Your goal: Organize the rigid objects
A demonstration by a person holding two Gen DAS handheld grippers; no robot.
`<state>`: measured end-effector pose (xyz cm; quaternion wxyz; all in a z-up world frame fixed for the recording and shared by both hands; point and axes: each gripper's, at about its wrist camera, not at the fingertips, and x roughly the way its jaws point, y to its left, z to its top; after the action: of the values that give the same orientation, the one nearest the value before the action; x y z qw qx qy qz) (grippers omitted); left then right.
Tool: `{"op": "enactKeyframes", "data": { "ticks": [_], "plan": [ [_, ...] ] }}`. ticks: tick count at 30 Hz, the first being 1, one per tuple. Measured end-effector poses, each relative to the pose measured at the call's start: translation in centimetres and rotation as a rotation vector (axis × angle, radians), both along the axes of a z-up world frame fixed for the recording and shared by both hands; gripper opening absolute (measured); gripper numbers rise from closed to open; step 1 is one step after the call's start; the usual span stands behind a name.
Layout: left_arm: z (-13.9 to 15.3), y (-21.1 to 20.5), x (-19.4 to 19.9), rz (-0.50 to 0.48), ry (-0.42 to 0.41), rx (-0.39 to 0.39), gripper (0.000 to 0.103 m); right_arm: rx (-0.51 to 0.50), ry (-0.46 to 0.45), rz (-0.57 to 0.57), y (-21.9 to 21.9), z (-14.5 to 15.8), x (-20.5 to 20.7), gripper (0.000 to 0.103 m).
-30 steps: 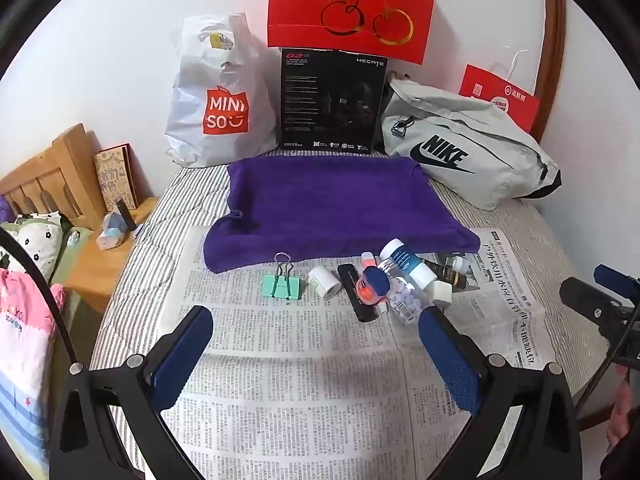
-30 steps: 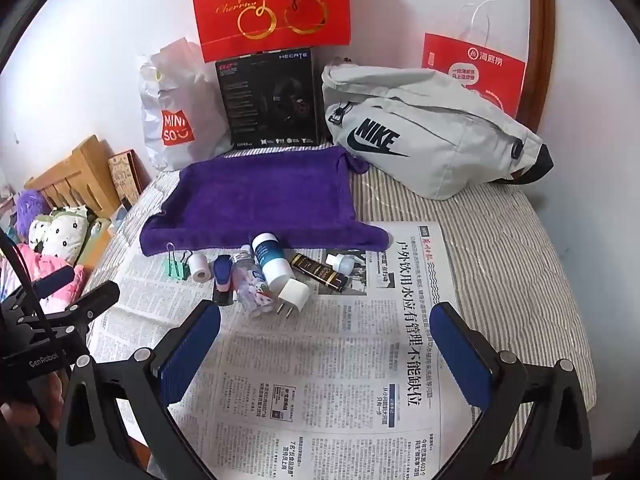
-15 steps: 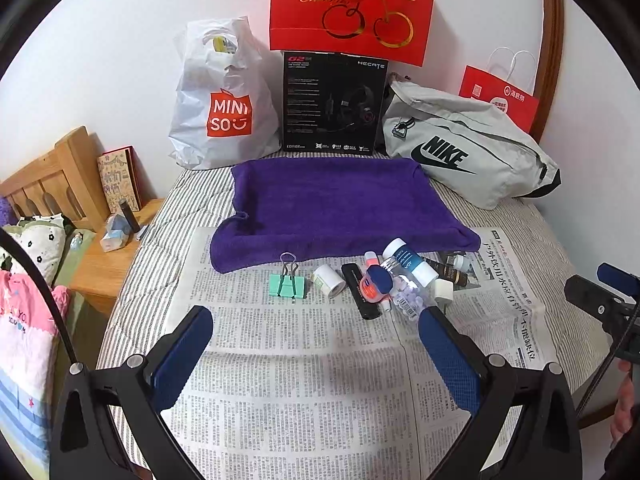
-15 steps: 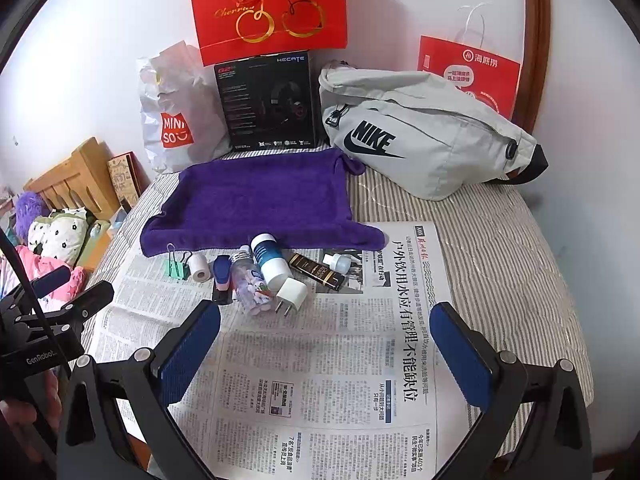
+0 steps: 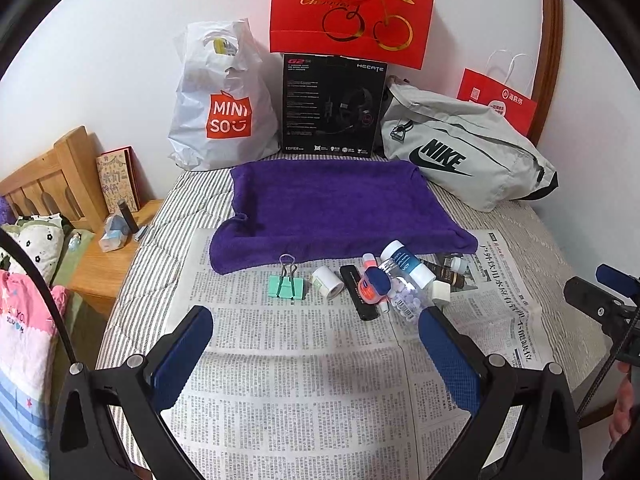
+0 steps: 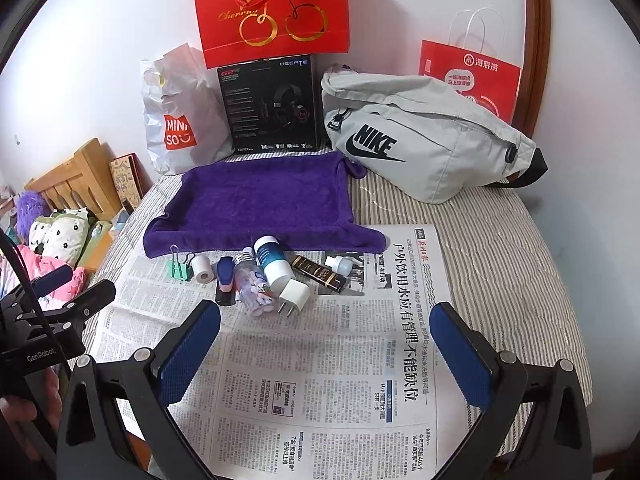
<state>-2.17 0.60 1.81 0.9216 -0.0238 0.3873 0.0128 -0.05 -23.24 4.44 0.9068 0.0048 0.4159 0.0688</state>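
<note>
A: How are we holding the tools?

B: We hold both low in the frame, level over the newspaper [image 5: 300, 380]. The left tool [image 5: 316, 344] is spread wide and holds nothing; its blue pads [image 5: 180, 356] sit at the lower left and lower right of its view. The right tool [image 6: 326, 344] is spread wide too, with nothing between its pads [image 6: 460, 356].

A: Where are the things we must sort?

B: In a row across mid-frame on the newspaper, just below the near edge of the purple towel [image 5: 336, 208]. From the left: a green clip [image 5: 286, 286], a white roll [image 5: 327, 282], a black bar [image 5: 360, 292] with a small red-and-blue bottle [image 5: 374, 288] lying on it, a clear bottle [image 5: 404, 292], a blue-and-white bottle [image 5: 406, 262] and a white plug [image 5: 440, 291].

A: What does one view give that the other does not?

B: The right view shows the plug's prongs [image 6: 289, 310], a dark box with gold print [image 6: 318, 274] and a small white bottle [image 6: 339, 265], all half hidden in the left view. It also shows the left tool's body at the left edge and a hand [image 6: 24, 412] under it. The left view shows the wooden bedside table [image 5: 104, 264] at mid-left, and the right tool's tip [image 5: 604, 300] at the right edge.
</note>
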Motion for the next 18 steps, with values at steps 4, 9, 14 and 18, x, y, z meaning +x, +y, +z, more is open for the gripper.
{"op": "enactKeyframes", "data": {
  "ticks": [4,9,14,18],
  "plan": [
    [0.03,0.0,-0.11,0.0,0.001,0.005,0.103,0.0,0.003,0.0,0.0,0.0,0.0,0.103],
    [0.07,0.06,0.09,-0.001,0.0,-0.001,0.103,-0.002,0.011,0.003,-0.01,-0.08,0.13,0.103],
    [0.12,-0.06,0.2,-0.002,-0.002,-0.001,0.103,0.0,0.013,0.002,0.03,-0.19,0.1,0.103],
    [0.16,-0.09,0.17,-0.002,-0.002,-0.003,0.103,-0.004,0.013,0.002,0.02,-0.25,0.04,0.103]
  ]
}}
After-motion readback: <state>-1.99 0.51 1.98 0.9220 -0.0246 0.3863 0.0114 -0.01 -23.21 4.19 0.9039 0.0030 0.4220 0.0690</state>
